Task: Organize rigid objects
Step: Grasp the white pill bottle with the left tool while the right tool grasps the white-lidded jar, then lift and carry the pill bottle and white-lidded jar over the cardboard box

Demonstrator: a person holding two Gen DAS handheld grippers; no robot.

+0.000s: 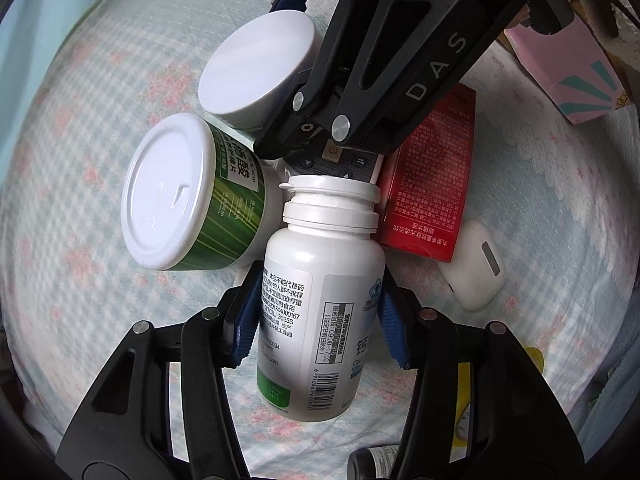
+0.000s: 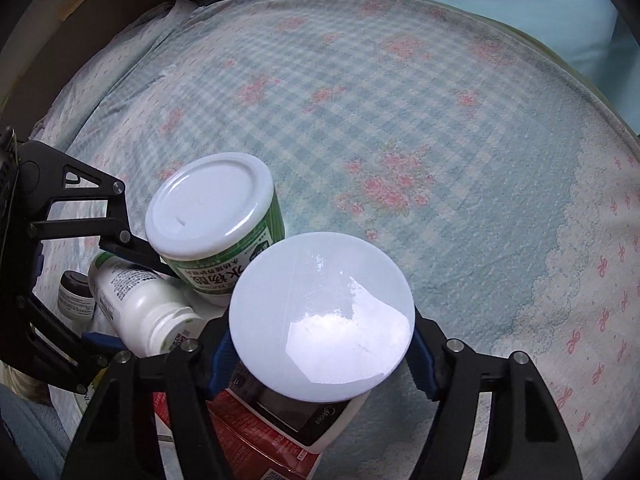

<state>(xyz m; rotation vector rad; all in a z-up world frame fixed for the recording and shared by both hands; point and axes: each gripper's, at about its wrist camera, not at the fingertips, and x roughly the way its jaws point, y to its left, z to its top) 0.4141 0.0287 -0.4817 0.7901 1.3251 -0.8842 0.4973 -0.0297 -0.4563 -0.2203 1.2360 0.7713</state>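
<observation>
My left gripper (image 1: pixel 316 324) is shut on a white pill bottle (image 1: pixel 320 312) that lies on its side on the bed, cap pointing away. The bottle also shows in the right wrist view (image 2: pixel 140 308). My right gripper (image 2: pixel 320 344) is shut on a white-lidded jar (image 2: pixel 320 316), held upright; in the left wrist view the jar (image 1: pixel 256 68) sits under the right gripper's arm. A green-labelled jar with a white lid (image 1: pixel 188 196) stands beside both, touching the pill bottle; it also shows in the right wrist view (image 2: pixel 216 220).
A remote control (image 1: pixel 340 160) lies under the jar and also shows in the right wrist view (image 2: pixel 304 416), with a red box (image 1: pixel 432 176) beside it. A white earbud case (image 1: pixel 476 268), a pink box (image 1: pixel 576 76), a small dark jar (image 2: pixel 74 296) and the checked bedsheet (image 2: pixel 400 120) surround them.
</observation>
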